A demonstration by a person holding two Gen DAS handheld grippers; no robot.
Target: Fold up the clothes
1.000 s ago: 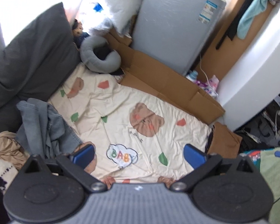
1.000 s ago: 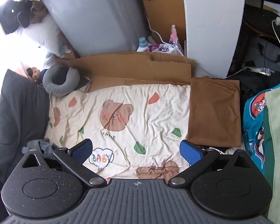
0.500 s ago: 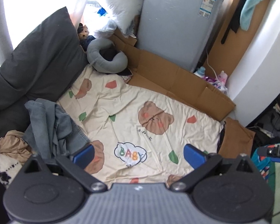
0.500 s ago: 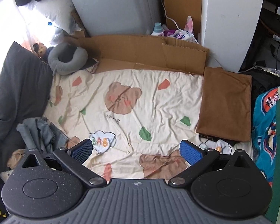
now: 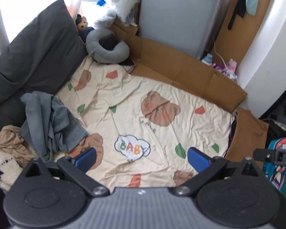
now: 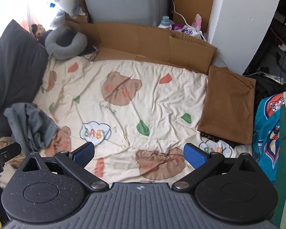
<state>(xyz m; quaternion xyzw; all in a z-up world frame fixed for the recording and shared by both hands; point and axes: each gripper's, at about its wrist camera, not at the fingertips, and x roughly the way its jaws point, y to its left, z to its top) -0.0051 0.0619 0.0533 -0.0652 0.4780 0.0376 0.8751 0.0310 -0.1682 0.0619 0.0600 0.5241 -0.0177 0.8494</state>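
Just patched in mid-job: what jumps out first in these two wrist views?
The cream bear-print blanket fills the middle, spread flat with nothing on its centre. A crumpled grey garment is heaped at its left edge, and a neatly folded brown cloth lies at its right edge. Both the left hand-held gripper and the right hand-held gripper hang open and empty above the near edge.

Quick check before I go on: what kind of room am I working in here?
Most likely a lived-in bedroom or small flat. A bear-print sheet is spread as the work surface, with a dark pillow, a neck pillow and crumpled grey clothes beside it.
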